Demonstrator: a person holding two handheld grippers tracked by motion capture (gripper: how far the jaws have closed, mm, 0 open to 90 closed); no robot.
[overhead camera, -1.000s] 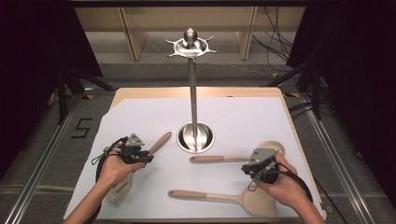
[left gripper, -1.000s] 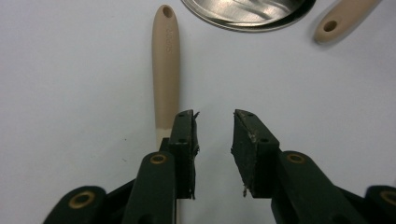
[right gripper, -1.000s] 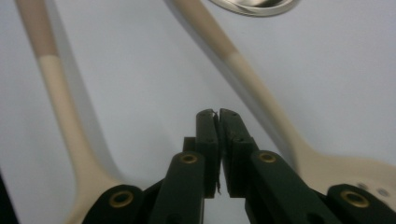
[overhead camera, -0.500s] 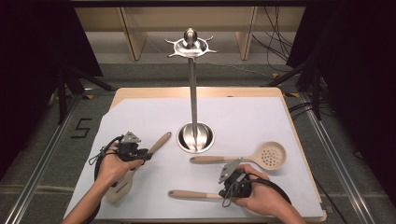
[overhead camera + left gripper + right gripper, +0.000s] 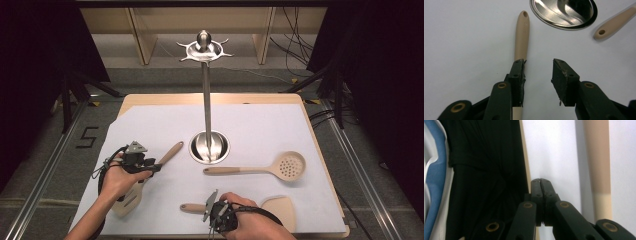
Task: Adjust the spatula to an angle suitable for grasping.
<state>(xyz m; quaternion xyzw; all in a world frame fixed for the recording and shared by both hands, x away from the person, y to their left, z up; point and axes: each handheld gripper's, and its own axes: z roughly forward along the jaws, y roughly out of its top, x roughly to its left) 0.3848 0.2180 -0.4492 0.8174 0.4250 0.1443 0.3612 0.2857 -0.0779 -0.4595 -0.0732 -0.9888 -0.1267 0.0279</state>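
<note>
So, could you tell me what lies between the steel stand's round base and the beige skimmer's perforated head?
In the high view, the skimmer's own tan handle and white paper.

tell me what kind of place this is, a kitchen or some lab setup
Most likely a lab or recording bench rather than a kitchen: a wooden table covered in white paper stands among dark curtains and loose floor cables, with a steel utensil stand and beige wooden-handled kitchen utensils laid out on it.

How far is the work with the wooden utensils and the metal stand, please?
Nothing looks done: the stand has bare hooks, and the slotted spatula, skimmer spoon and solid spatula all lie on the table. In hand: the left gripper, jaws just opening, sits over the slotted spatula's handle; the right gripper is shut, empty, beside the solid spatula. All hanging is left.
</note>
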